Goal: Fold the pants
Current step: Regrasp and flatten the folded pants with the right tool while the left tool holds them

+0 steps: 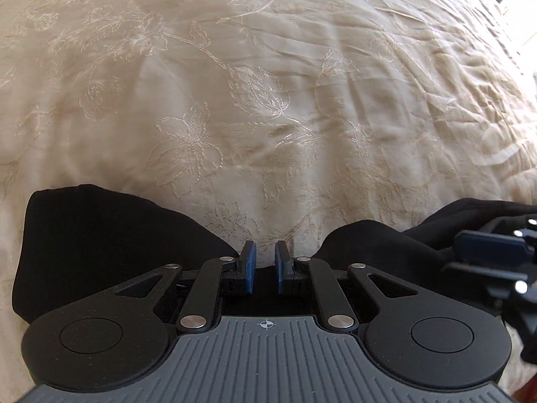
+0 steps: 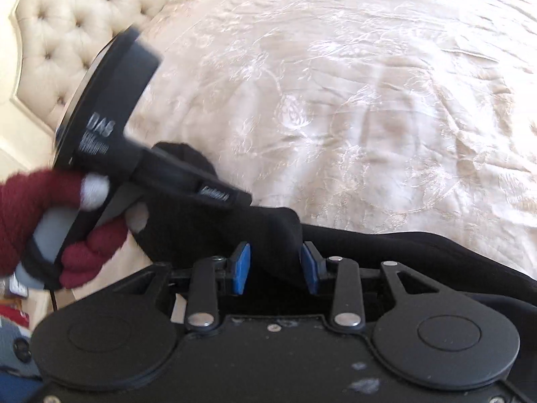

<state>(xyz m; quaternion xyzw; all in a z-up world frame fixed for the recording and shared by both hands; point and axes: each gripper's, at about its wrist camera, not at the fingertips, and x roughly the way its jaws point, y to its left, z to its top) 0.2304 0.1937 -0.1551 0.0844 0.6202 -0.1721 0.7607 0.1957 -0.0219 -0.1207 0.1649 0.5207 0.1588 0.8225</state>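
Note:
Black pants lie on a cream embroidered bedspread, bunched under and beside both grippers. My left gripper hovers over the pants' edge with its blue pads slightly apart and nothing between them. My right gripper has its blue pads apart, with a fold of the black pants lying between and just ahead of them; no grip shows. The right gripper also shows at the right edge of the left wrist view. The left gripper's body, held by a hand in a red glove, shows in the right wrist view.
The bedspread stretches ahead of both grippers. A tufted cream headboard stands at the upper left of the right wrist view. Floor clutter shows at the lower left there.

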